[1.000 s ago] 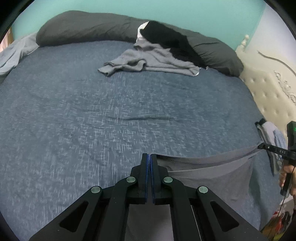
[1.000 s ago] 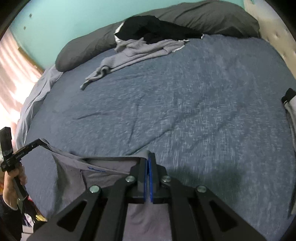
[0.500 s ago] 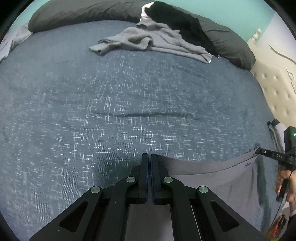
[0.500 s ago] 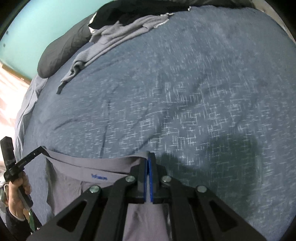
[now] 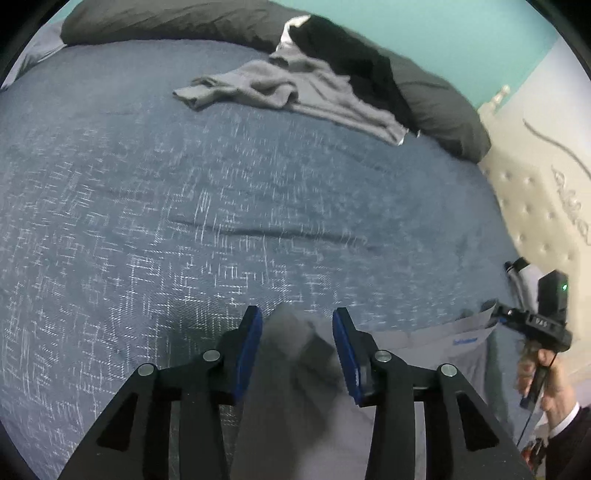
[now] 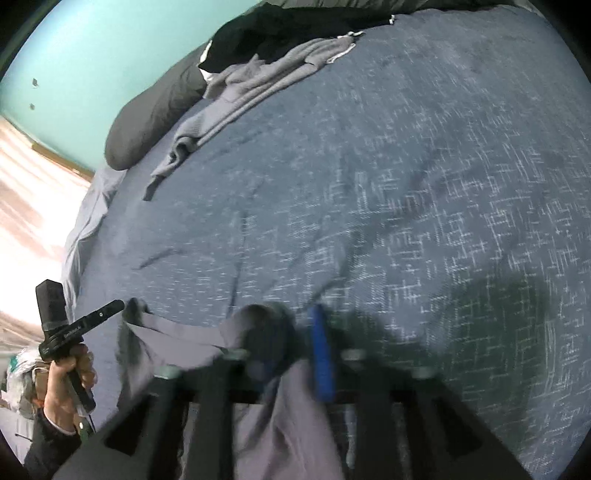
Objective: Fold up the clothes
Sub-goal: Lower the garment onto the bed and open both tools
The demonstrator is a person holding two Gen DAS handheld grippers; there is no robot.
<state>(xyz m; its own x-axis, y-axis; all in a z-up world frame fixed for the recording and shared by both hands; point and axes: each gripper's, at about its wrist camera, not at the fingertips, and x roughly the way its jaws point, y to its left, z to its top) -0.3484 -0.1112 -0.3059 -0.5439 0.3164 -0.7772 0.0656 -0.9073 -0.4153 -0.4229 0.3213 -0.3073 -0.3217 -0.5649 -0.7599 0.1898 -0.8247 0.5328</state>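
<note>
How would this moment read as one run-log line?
left gripper: opening, grey garment between jaws | right gripper: opening over it | garment lies on blue bedspread

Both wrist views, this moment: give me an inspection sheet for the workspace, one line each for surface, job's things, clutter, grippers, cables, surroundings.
Surface: bed with a blue flecked bedspread, lightly creased.
Job's things: grey garment at the near edge of the bed, one end between each gripper's fingers.
Clutter: crumpled grey top and black garment by the dark pillows; more cloth at the bed's right edge, unclear what.
Grippers: left gripper jaws opening, pads clear of the cloth; right gripper jaws opening, blurred, cloth between them.
Cables: thin dark cord hanging below the right hand.
Surroundings: teal wall, tufted cream headboard, bright curtain.
</note>
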